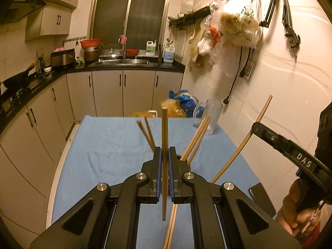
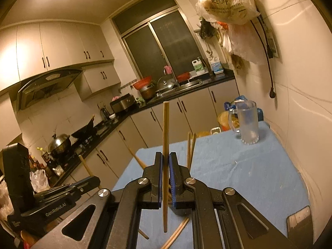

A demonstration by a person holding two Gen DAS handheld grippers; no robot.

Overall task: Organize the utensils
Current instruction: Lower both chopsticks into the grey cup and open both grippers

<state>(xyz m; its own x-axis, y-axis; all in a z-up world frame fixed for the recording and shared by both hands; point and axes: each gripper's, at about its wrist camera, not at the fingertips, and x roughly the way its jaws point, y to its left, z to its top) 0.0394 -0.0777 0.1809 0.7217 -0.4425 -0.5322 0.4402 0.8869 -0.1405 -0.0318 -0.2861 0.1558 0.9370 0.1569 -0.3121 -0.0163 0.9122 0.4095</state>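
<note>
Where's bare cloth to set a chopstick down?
Free: the blue cloth between the glass mug and the right tongs, and the left half toward the cabinets. Crowded: loose chopsticks around and under both tongs.

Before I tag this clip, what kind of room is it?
Most likely a home kitchen: a range hood over a wok, and a sink under the window. Both grippers hold chopsticks.

"DAS" stands on the right gripper (image 1: 257, 127) at three o'clock; "GenRobot.AI" on the left gripper (image 2: 91, 181) at eight o'clock.
</note>
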